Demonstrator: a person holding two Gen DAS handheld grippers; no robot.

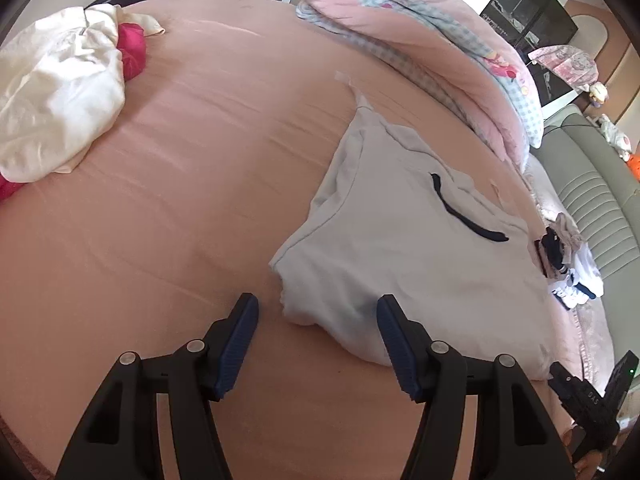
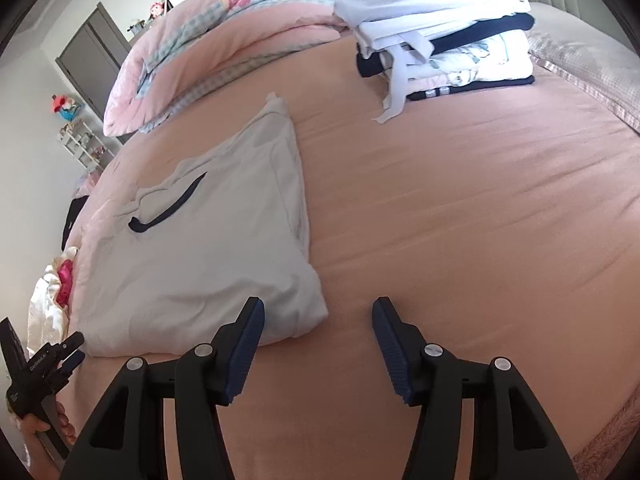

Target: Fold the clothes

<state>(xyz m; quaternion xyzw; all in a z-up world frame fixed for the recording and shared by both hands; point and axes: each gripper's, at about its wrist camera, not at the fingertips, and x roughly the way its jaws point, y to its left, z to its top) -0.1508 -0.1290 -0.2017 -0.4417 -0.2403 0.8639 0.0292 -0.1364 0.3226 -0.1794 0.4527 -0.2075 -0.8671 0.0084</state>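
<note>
The pink bed (image 2: 460,220) carries a folded pale grey garment (image 2: 224,240) near its front edge. The left gripper (image 1: 318,340) and the right gripper (image 2: 318,340) both hang over the garment's near corners with jaws apart, holding nothing. A pinch that takes only the top layer could pull the fold open, I think.

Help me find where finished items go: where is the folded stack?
In the right wrist view the stack sits at the far right of the bed, between the pink quilt and a pillow.
</note>
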